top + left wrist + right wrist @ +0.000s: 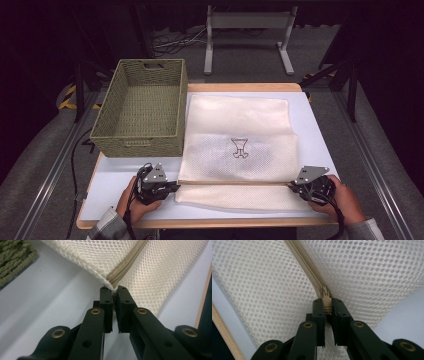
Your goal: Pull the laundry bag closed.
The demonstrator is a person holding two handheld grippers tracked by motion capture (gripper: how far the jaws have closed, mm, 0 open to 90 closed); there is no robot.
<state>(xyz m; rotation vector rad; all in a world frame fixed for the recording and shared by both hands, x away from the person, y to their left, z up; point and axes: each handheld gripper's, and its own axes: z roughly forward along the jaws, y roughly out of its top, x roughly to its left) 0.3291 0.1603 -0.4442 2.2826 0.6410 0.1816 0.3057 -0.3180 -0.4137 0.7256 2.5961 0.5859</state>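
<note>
Both claws are clamped on the same cream mesh laundry bag (239, 145), one at each end of its zip. Left gripper (172, 187) pinches the fabric corner at the zip's end, its jaws drawn nearly together on the mesh; in the left gripper view that gripper (114, 291) bites right where the tan zipper (127, 263) meets the bag's edge. Right gripper (291, 185) grips from the opposite side, and in the right gripper view its jaws (327, 305) are closed on the small beige zipper pull (326, 303), with the zipper (304, 265) running away up the mesh.

By size: the white table top (320, 130), edged in pale wood, carries everything. On its far left stands a green woven basket (141, 107), rectangular, with a handle slot in its far wall; its right wall lies just beside the bag's left edge. The laundry bag lies flat across the middle and right of the table, a small dark outline logo (240, 148) printed near its centre, its near edge folded along the zip line between the two grippers. A person's left hand (131, 200) and right hand (345, 200) hold the grippers at the table's near edge, plaid sleeves showing at the bottom
</note>
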